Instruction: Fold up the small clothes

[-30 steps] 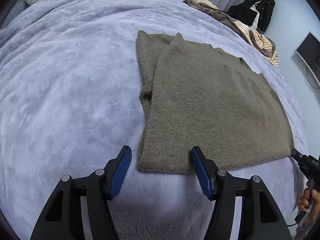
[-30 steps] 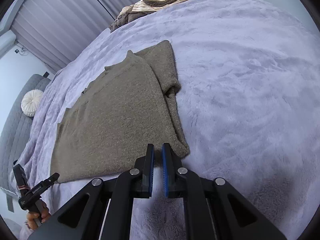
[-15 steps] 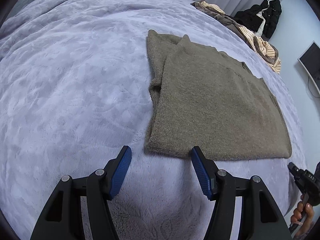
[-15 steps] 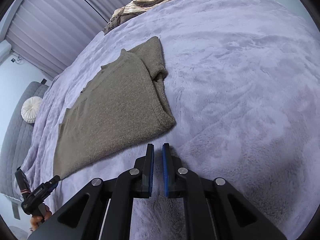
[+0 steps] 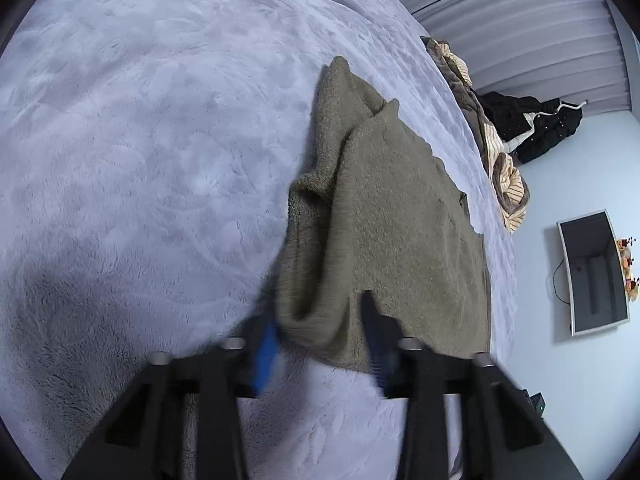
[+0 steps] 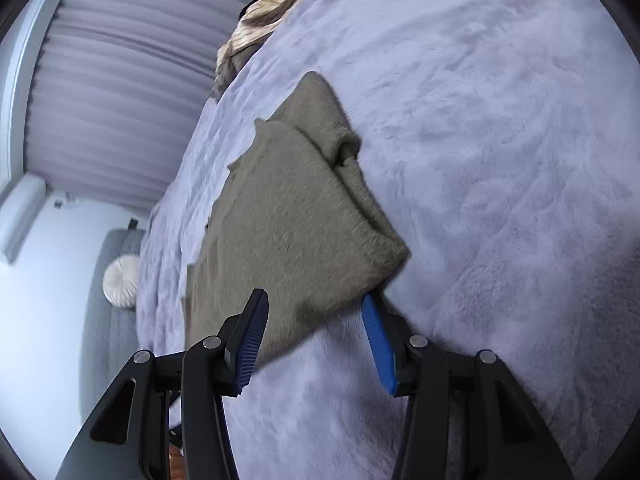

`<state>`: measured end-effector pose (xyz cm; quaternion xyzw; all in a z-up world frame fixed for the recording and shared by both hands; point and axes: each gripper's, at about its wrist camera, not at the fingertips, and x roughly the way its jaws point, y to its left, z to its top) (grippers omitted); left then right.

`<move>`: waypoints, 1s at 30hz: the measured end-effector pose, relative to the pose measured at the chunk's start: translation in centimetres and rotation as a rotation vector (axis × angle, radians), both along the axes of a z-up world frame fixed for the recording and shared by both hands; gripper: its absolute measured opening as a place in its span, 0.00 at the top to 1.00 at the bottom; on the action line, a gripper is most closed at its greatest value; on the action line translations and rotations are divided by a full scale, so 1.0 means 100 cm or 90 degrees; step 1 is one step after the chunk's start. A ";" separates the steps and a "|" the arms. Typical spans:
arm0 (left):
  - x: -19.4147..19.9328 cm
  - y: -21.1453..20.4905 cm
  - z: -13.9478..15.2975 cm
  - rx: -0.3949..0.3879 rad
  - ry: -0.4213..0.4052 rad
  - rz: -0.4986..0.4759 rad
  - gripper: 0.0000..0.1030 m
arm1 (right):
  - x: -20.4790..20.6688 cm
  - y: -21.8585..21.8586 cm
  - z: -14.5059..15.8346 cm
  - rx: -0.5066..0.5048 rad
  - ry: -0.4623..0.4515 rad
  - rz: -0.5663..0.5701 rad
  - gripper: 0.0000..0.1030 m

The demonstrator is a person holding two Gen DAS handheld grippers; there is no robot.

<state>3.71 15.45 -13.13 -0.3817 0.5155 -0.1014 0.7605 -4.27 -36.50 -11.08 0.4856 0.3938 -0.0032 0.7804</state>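
An olive-brown knit sweater (image 5: 392, 208) lies on the lavender fuzzy blanket (image 5: 140, 160), sleeves folded in. My left gripper (image 5: 320, 332) is open, its blue-padded fingers straddling the sweater's near left hem corner, which bunches up between them. In the right wrist view the same sweater (image 6: 288, 216) lies on the blanket (image 6: 500, 160). My right gripper (image 6: 316, 320) is open, its fingers on either side of the near right hem corner. Both views are tilted and motion-blurred.
A heap of striped and brown clothes (image 5: 496, 152) lies at the far edge of the bed, with a black jacket (image 5: 532, 128) beyond. A monitor (image 5: 592, 272) hangs on the right wall. A round white cushion (image 6: 120, 280) lies at the headboard.
Both grippers have moved forward onto the sweater's near hem corners and rolled. The right gripper has opened from shut. The left corner of the hem now bunches between the left fingers.
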 end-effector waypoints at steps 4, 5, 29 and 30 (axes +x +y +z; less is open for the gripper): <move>-0.004 -0.008 0.016 0.046 -0.033 -0.017 0.88 | 0.021 0.003 0.021 -0.071 -0.011 0.039 0.92; -0.005 -0.012 0.022 0.072 -0.047 -0.028 0.88 | 0.022 0.007 0.033 -0.102 -0.027 0.055 0.92; -0.038 -0.018 0.040 0.278 -0.093 -0.091 0.87 | -0.016 0.028 0.037 -0.230 0.021 0.120 0.92; -0.040 -0.018 0.040 0.278 -0.093 -0.093 0.87 | -0.017 0.033 0.037 -0.231 0.019 0.126 0.92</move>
